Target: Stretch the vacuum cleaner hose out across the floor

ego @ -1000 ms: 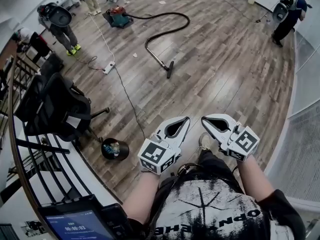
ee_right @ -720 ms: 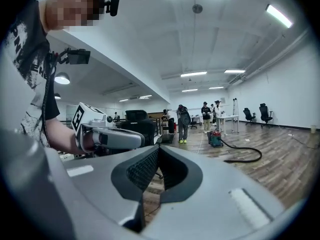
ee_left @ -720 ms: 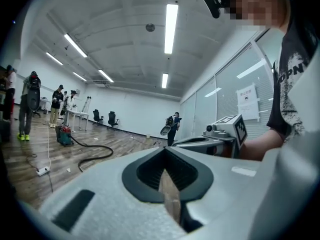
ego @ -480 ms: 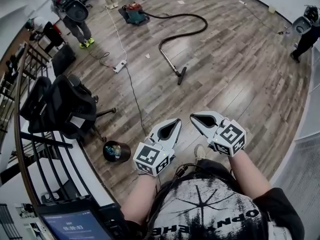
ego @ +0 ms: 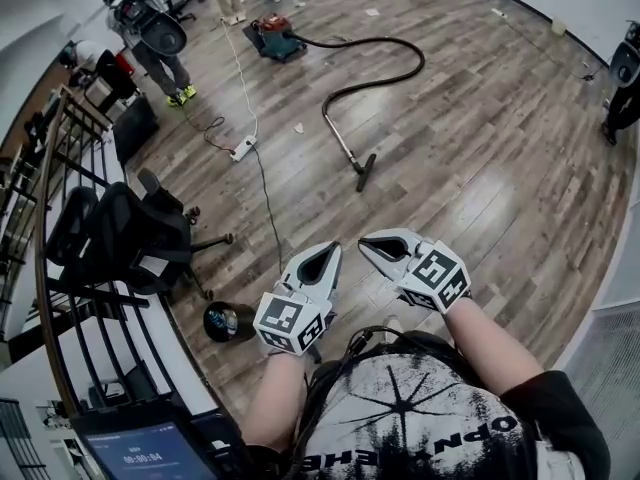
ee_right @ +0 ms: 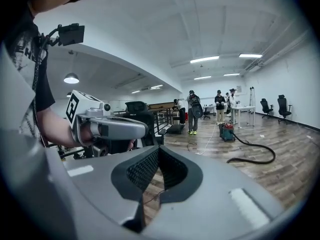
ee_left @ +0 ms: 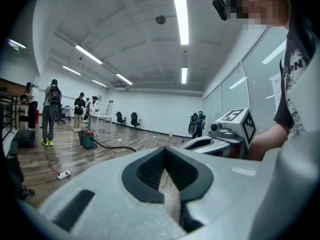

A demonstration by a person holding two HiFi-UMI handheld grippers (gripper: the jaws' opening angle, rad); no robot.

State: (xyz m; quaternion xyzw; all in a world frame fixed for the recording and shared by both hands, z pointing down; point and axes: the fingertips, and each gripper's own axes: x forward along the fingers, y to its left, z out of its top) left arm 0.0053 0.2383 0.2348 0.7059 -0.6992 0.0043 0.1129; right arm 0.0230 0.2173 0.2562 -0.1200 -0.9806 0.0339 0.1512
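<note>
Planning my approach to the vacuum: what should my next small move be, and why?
Probably step toward the floor nozzle: the left gripper and right gripper are both shut and empty, far short of the curved hose.

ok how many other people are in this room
5: a person by the railing, a backpack wearer, two people near the white table, and a person by the windows. More may be hidden.
</note>
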